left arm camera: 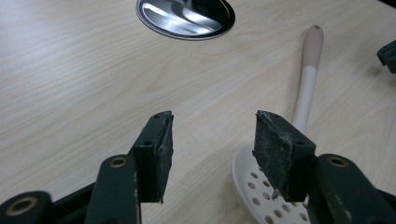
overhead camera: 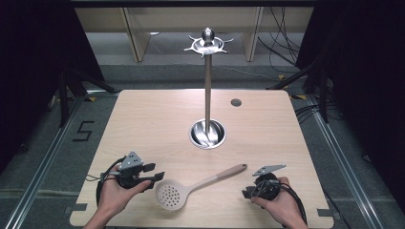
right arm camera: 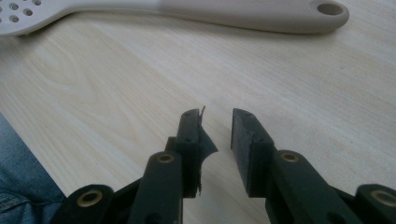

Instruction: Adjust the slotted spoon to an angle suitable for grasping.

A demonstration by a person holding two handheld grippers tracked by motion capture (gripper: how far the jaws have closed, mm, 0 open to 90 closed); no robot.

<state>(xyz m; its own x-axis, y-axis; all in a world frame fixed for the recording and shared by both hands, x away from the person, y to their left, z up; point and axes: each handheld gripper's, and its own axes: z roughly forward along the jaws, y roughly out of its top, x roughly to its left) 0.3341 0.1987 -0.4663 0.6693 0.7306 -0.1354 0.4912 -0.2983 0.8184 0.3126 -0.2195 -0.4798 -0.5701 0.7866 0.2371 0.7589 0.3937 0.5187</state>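
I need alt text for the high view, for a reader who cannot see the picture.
A slotted spoon lies flat on a wooden table between the person's open left gripper and right gripper, neither touching it. Behind it, a tall metal utensil stand rises from a round base.

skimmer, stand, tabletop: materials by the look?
Skimmer: likely plastic or silicone; matte off-white perforated head, beige handle, no glare.
Stand: polished metal, probably stainless; its round base mirrors streaks.
Tabletop: pale wood grain, smooth and even; laminate or veneer, cannot tell which.
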